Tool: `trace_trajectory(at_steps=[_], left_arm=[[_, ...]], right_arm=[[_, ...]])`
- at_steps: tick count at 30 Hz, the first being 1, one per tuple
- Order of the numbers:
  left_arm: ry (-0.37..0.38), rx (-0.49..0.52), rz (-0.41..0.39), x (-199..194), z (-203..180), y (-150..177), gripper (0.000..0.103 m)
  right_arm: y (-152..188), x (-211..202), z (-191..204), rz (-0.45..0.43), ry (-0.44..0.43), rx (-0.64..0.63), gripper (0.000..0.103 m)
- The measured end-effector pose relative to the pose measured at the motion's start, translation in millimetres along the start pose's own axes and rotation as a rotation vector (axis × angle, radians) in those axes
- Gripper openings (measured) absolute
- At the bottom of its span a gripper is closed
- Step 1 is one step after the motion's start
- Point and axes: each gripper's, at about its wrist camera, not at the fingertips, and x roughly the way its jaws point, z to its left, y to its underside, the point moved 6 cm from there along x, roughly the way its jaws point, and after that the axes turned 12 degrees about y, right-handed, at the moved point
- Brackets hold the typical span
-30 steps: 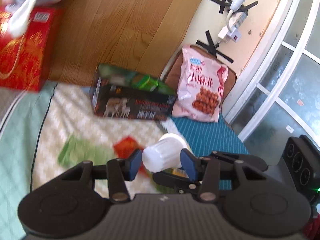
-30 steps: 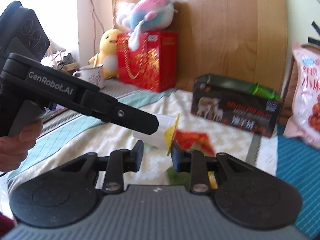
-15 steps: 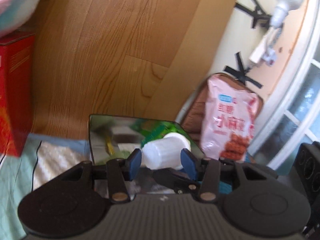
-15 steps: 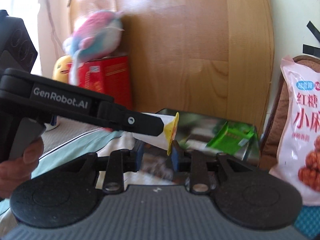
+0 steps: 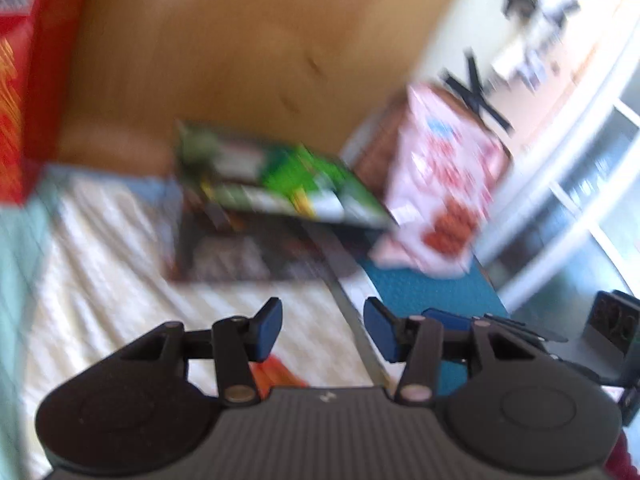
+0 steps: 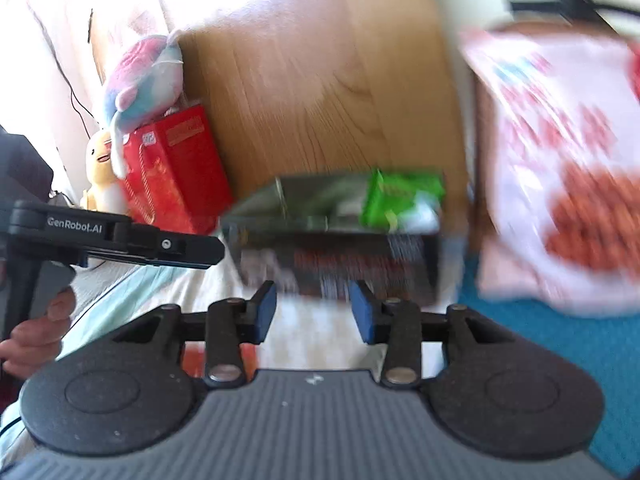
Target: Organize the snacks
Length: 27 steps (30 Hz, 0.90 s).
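Note:
Both views are blurred by motion. A dark open-topped box point(image 5: 256, 236) stands on the bed against the wooden board; green snack packets point(image 5: 300, 176) and white items lie inside it. The box also shows in the right wrist view point(image 6: 340, 256), with a green packet point(image 6: 400, 196) in it. My left gripper point(image 5: 322, 330) is open and empty, in front of the box. My right gripper point(image 6: 312, 312) is open and empty, just before the box. The white cup is not clearly visible. A red packet point(image 5: 276, 372) lies under the left gripper.
A pink snack bag point(image 5: 440, 184) leans at the box's right on a blue mat point(image 5: 424, 296); it also shows in the right wrist view point(image 6: 568, 168). A red gift bag point(image 6: 172, 168) with plush toys point(image 6: 140, 76) stands left. The left gripper's arm point(image 6: 120, 236) reaches in from the left.
The white cup has left my left gripper, which now stands open and empty. Both grippers have pulled back from the box and the right one has opened wider.

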Motion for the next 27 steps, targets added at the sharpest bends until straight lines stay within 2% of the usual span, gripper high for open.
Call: trace_trajectory(at_steps=[3, 7, 12, 13, 15, 18, 23, 27], left_arm=[[0.056, 0.007, 0.09, 22.9, -19.3, 25.4, 0.046], [0.084, 0.031, 0.169, 46.8, -39.7, 48.2, 0.046], [0.072, 0.046, 0.203, 57.8, -50.0, 68.2, 0.044], [0.068, 0.045, 0.202, 56.3, -49.5, 72.1, 0.043], [0.06, 0.04, 0.195, 53.3, -49.8, 75.6, 0.033], [0.043, 0.039, 0.15, 36.1, -49.6, 74.3, 0.033], [0.021, 0.057, 0.054, -13.0, -48.5, 74.4, 0.033], [-0.054, 0.052, 0.022, -51.2, -35.3, 94.7, 0.033]], right_arm=[[34.6, -21.5, -15.3, 0.059, 0.012, 0.073, 0.046], [66.9, -48.4, -12.4, 0.07, -0.017, 0.137, 0.047], [83.1, -47.5, 18.3, 0.083, -0.036, 0.025, 0.047], [86.6, -43.4, 25.2, 0.092, -0.018, -0.019, 0.048], [89.5, -37.9, 36.2, 0.062, 0.025, -0.108, 0.048], [84.1, -34.0, 50.9, 0.03, 0.065, -0.16, 0.046], [76.1, -46.7, 79.4, -0.038, -0.009, -0.187, 0.046], [85.9, -46.2, 114.3, -0.011, -0.1, -0.251, 0.046]])
